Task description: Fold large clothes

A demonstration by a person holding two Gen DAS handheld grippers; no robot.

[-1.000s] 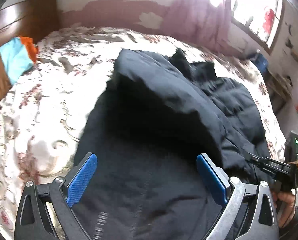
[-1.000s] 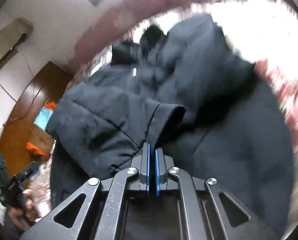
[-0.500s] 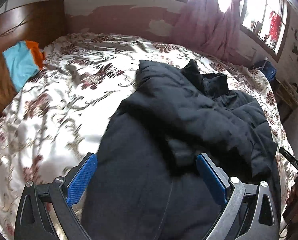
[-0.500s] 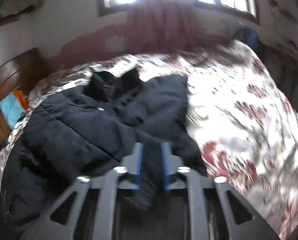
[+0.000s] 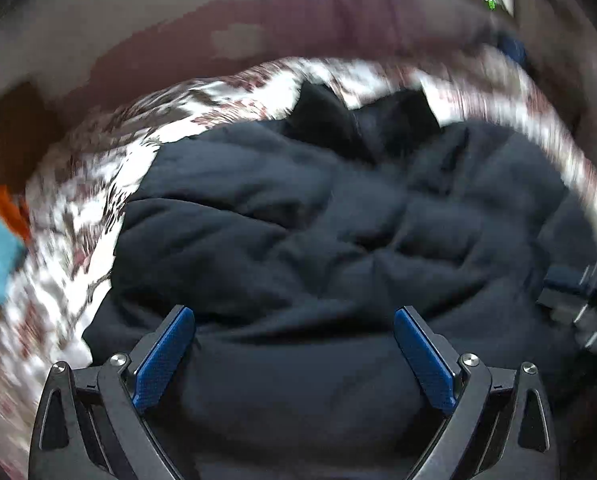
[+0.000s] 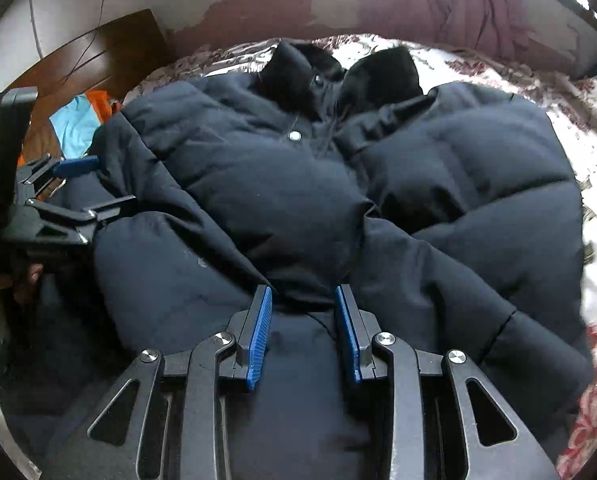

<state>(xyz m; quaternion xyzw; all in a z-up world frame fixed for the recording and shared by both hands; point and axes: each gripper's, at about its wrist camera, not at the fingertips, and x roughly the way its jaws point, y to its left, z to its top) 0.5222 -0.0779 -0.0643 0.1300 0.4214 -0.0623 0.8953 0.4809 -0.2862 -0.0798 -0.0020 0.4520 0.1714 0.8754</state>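
Note:
A large dark navy puffer jacket lies on a floral bedspread, collar at the far side, both sleeves folded across its front. It fills the blurred left wrist view too. My left gripper is wide open and empty over the jacket's lower part; it also shows in the right wrist view at the left. My right gripper is open and empty, its blue pads just above the folded sleeve. It appears at the right edge of the left wrist view.
A wooden headboard and orange and blue cloths are at the far left. A maroon curtain hangs on the wall behind the bed, under a window. Bedspread shows on the right of the jacket.
My right gripper has let go of the sleeve and opened; the sleeve now lies across the jacket. Both grippers have swung to face the jacket's collar.

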